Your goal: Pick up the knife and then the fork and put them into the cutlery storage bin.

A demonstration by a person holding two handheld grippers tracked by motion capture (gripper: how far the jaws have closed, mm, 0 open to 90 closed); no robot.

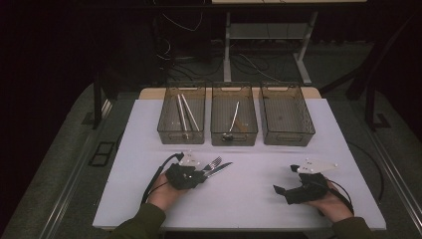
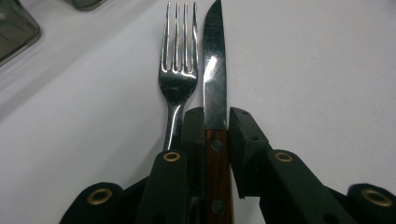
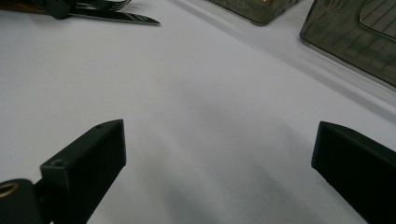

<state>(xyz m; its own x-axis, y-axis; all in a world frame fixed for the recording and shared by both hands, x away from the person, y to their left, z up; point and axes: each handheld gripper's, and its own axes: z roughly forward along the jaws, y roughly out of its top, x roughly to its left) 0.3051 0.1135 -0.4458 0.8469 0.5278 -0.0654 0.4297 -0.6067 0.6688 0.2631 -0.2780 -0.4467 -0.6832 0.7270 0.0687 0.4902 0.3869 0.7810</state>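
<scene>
1. Knife [image 1: 219, 170] and fork [image 1: 214, 162] are seen in the high view lying side by side on the white table [image 1: 239, 204], just in front of the left gripper [image 1: 196, 177]. Three mesh bins [image 1: 234, 119] are lined up along the far edge; long utensils are held in the left and middle ones, and the right bin looks bare. The right gripper [image 1: 283, 191] is rested near the right side, well apart from the cutlery.

2. In the left gripper view, the knife [image 2: 215, 84] is gripped at the junction of blade and wooden handle, the jaws clenched on it. The fork [image 2: 177, 70] is left outside the left jaw, touching or nearly touching it. A straight, slow lift is judged best, so that the fork is not dragged along.

3. In the right gripper view, the jaws are spread wide with nothing between them, above bare table.
</scene>
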